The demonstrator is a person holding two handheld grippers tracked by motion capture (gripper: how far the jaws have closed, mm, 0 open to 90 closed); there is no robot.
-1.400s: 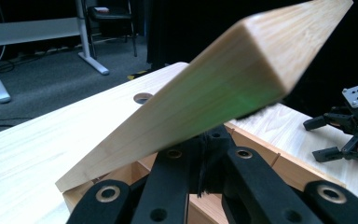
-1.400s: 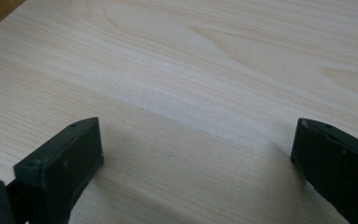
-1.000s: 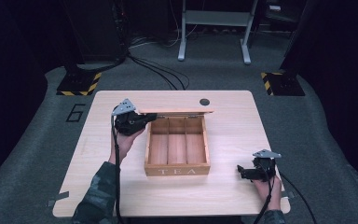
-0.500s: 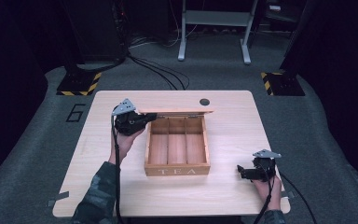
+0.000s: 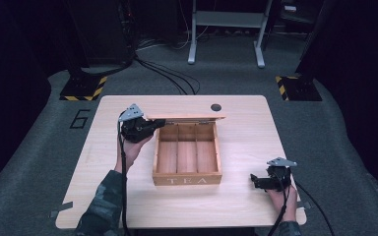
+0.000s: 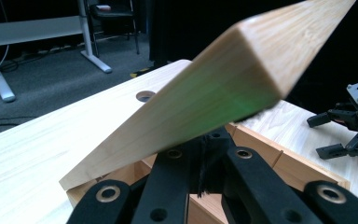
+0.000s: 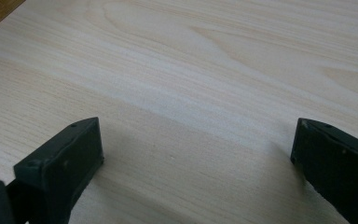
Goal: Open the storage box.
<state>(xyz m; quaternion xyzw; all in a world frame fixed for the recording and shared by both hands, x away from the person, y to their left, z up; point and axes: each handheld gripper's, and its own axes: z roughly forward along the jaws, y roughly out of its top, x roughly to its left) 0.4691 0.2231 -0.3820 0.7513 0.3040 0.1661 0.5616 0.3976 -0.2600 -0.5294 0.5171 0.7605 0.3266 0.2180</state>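
left gripper (image 5: 158, 123) jaws closed on raised lid (image 6: 205, 88) of tea box (image 5: 187, 169); right gripper (image 5: 256, 181) jaws spread wide, empty, low over desk (image 5: 246, 118), right of box.

A box (image 5: 187, 164) is set near the middle of the table (image 5: 246, 132), its three compartments side by side, left to right. The lid (image 5: 187, 118) is raised along the box's far edge. The left gripper (image 5: 158, 123) is placed at the lid's left end, just beside the box's far-left corner (jaws closed on the lid's edge, per the left gripper view). The right gripper (image 5: 252, 181) is found right of the box, near the table's front edge, apart from the box. A hole (image 5: 216, 107) is located behind the lid.
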